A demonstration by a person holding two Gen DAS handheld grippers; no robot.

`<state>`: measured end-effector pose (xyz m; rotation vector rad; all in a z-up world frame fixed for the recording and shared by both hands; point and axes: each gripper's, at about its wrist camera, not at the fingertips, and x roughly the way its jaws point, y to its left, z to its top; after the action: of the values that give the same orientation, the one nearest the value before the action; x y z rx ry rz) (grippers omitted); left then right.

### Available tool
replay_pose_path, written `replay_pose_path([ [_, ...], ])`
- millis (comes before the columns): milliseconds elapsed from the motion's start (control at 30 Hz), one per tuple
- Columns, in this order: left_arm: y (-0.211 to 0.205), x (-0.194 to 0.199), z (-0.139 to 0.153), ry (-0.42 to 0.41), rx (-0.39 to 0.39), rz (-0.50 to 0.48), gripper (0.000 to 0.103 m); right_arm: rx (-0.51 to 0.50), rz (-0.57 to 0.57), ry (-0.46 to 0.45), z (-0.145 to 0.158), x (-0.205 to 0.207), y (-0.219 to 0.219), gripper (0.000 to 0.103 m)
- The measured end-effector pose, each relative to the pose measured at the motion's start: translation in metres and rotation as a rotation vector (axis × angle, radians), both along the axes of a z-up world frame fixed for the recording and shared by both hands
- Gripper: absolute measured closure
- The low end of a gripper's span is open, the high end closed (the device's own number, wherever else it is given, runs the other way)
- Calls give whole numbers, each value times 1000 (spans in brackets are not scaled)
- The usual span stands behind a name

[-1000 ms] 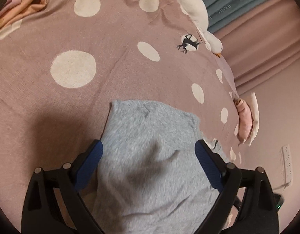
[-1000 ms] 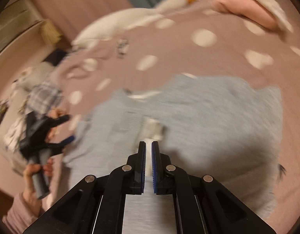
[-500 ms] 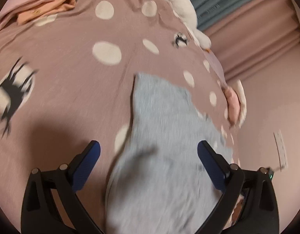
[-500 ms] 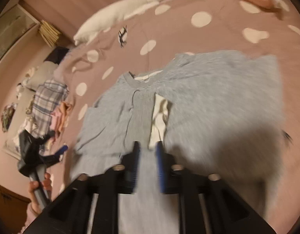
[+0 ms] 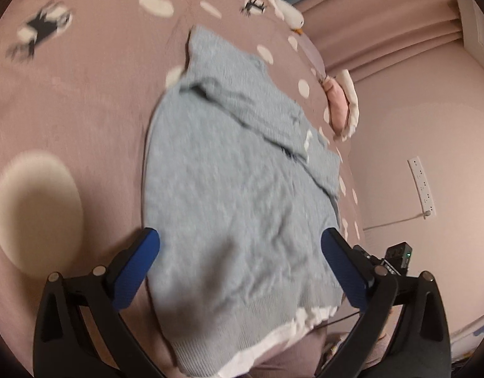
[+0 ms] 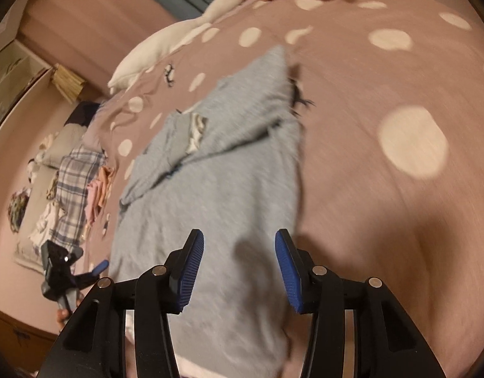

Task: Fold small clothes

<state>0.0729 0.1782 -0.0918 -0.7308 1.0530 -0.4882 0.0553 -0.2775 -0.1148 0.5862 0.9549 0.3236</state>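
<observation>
The grey sweater (image 5: 235, 189) lies spread on the bed (image 5: 84, 94), on its mauve cover with cream dots, with 1 sleeve folded across the chest and a white hem (image 5: 292, 324) peeking out at the near edge. The left gripper (image 5: 240, 249) hovers above the lower part of the sweater, jaws spread wide, nothing between its blue pads (image 5: 133, 271). Over in the right wrist view, the right gripper (image 6: 240, 264) is released too, its jaws parted over the same grey knit (image 6: 216, 189), holding nothing. The left gripper (image 6: 71, 271) shows there at the bed's left edge, just beside the sweater. A white goose plush (image 6: 179, 34) stretches along the far side of the bed, and a plaid cloth (image 6: 75, 186) with pink clothes (image 6: 98, 189) sits off to the left.
</observation>
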Motion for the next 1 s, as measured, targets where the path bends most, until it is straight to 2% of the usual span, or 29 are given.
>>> replay_pose_path([
  [133, -3, -16, -7, 27, -58, -24, 0, 26, -16, 47, -15, -14, -10, 56],
  [267, 1, -29, -7, 41, -117, -27, 0, 96, 46, 93, -29, -25, -7, 56],
  [400, 9, -42, -8, 48, -157, 9, 0, 100, 110, 103, -32, -33, 7, 56],
  [433, 11, -44, -7, 45, -163, 15, 0, 92, 124, 100, -32, -34, 11, 53],
  [533, 16, -48, -7, 52, -155, 35, 0, 65, 131, 77, -27, -35, 17, 47],
  [600, 22, -47, -11, 70, -142, 62, 1, 60, 129, 78, -27, -32, 18, 47],
  [667, 26, -46, -17, 86, -164, 69, 1, 71, 123, 76, -28, -32, 15, 47],
  [833, 26, -42, -17, 91, -156, 47, 0, 90, 102, 78, -31, -30, 8, 47],
  [1000, 16, -22, -19, 92, -153, 16, 0, 101, 92, 71, -33, -24, 5, 47],
])
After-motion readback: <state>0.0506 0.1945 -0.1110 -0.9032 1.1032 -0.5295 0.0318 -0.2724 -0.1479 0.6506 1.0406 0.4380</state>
